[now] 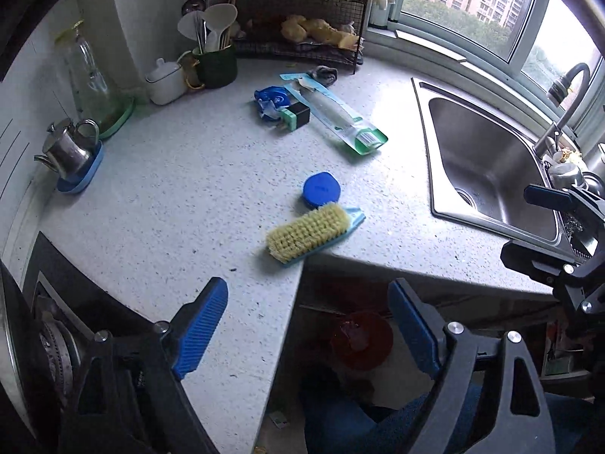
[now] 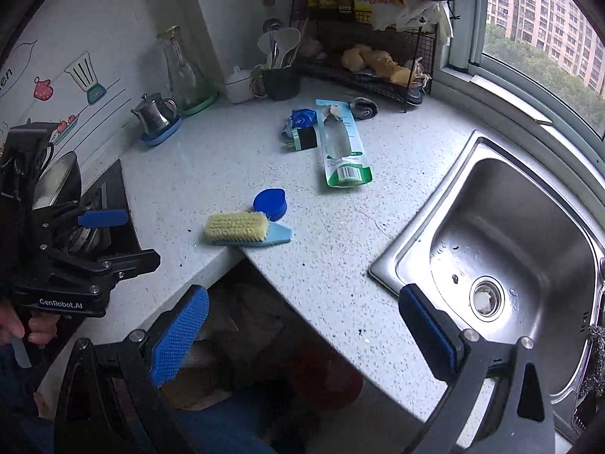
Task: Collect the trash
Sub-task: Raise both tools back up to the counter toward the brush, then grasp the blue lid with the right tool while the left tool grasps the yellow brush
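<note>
Both grippers, left gripper (image 1: 308,327) & right gripper (image 2: 304,331), jaws apart, empty. Step: approach. Next: reach torn pkg (image 1: 334,115), clamp.

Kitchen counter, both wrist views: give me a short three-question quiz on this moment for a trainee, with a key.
1. True or false: the scrub brush lies bristles up at the counter's front edge, beside the blue lid.
2. What is between the pads of the left gripper?
A. the torn package
B. nothing
C. the blue lid
3. Name the long item that lies between the crumpled blue wrapper and the sink.

Key:
1. True.
2. B. Both the left gripper and the right gripper are open and empty.
3. The torn package with green and white ends.
</note>
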